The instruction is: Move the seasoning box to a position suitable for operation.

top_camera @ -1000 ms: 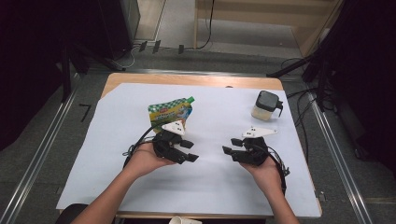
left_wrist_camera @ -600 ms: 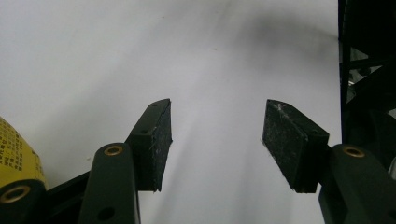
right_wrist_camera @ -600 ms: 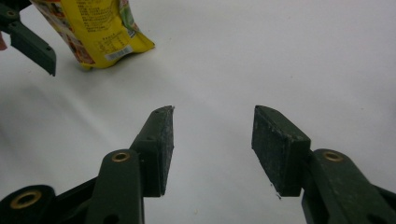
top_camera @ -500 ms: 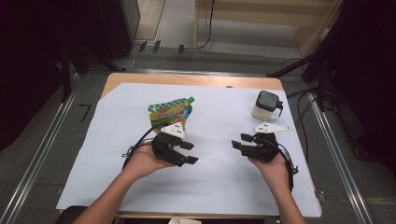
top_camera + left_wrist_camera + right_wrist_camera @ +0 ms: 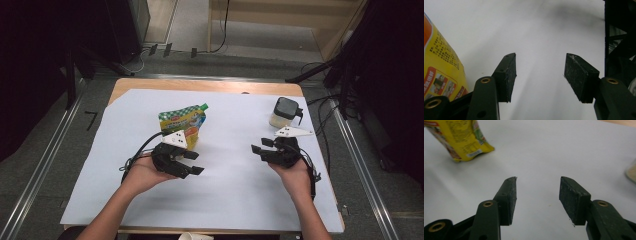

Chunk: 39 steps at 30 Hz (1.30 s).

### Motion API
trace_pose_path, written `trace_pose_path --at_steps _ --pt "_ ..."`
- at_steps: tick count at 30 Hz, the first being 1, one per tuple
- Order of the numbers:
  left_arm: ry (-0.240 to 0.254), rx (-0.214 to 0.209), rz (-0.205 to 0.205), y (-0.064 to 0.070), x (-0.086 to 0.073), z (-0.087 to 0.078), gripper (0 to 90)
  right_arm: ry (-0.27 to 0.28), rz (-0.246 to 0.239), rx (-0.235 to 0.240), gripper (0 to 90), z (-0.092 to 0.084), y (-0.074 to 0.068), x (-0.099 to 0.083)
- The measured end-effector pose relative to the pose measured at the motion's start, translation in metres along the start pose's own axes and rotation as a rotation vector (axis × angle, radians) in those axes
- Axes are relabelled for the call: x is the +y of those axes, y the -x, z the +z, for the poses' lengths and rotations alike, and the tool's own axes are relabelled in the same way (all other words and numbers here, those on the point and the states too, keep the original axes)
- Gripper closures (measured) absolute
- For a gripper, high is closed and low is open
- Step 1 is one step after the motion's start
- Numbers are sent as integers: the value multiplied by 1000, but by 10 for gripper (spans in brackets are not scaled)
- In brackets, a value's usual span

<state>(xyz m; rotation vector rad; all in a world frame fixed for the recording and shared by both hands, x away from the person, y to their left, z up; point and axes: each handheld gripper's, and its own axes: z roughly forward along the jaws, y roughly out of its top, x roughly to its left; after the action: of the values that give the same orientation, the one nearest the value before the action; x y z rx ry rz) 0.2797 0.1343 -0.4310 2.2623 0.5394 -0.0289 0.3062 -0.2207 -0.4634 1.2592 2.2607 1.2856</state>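
While both jaws gape with nothing between them, the left hand-held gripper [image 5: 192, 164] sits just beside the yellow-green snack pouch [image 5: 183, 121] on the white-covered desk [image 5: 235, 195], the right hand-held gripper [image 5: 260, 148] near a dark-lidded jar [image 5: 285, 111].

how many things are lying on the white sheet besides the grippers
2: a yellow and green pouch at the sheet's left centre, just beyond the left gripper, and a dark-lidded jar near the far right edge, beyond the right gripper.

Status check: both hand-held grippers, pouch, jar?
Left hand-held gripper open, empty. Right hand-held gripper open, empty. Pouch flat beyond left; jar upright, far right. Nothing between jaws.
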Motion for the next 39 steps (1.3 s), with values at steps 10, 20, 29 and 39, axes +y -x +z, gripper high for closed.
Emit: trace_pose_path --at_steps 10,20,29,39 --pt "9 -4 -9 1 -2 -2 432 20 63 -100 460 -8 26 -1" --pt "2 -63 15 5 0 11 414 47 234 -308 281 7 68 -2" --pt "-6 -81 21 7 2 18 415 44 282 -416 209 31 82 7" --pt "-21 -114 35 10 5 28 414 110 339 -533 147 55 86 12"
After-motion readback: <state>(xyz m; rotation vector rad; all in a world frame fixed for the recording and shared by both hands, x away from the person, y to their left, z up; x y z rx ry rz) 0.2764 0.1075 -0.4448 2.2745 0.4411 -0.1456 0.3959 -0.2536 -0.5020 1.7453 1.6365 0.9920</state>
